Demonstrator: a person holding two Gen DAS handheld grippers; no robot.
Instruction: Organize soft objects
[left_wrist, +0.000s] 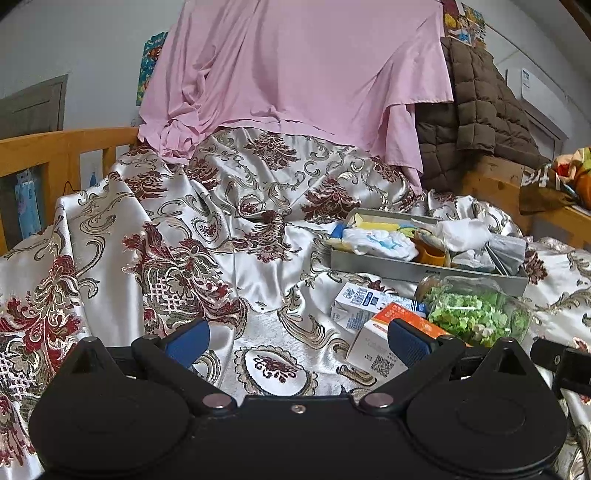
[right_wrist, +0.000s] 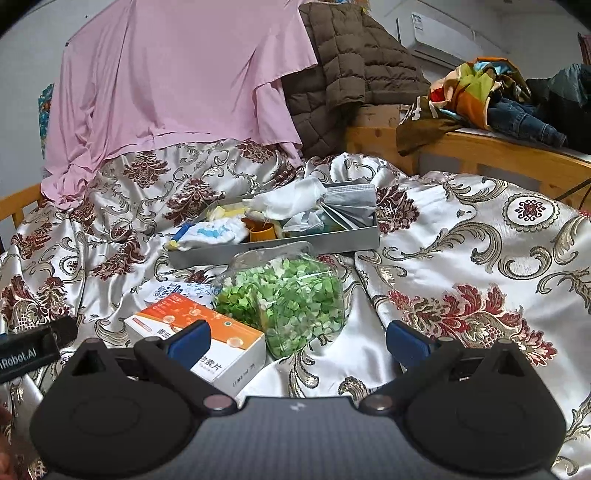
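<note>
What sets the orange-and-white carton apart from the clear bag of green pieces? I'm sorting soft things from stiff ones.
The orange-and-white carton is a flat-sided opaque box with printed text; the clear bag of green pieces is a bulging see-through pouch showing its contents. The carton lies nearer the left gripper, the bag closer to the grey tray. Both rest on the patterned satin cover in front of that tray, touching each other, with neither held.

My left gripper (left_wrist: 298, 341) had blue pads (left_wrist: 188, 341) on black arms with silver pivot screws; my right gripper (right_wrist: 298, 341) matched, with a grey textured body.
</note>
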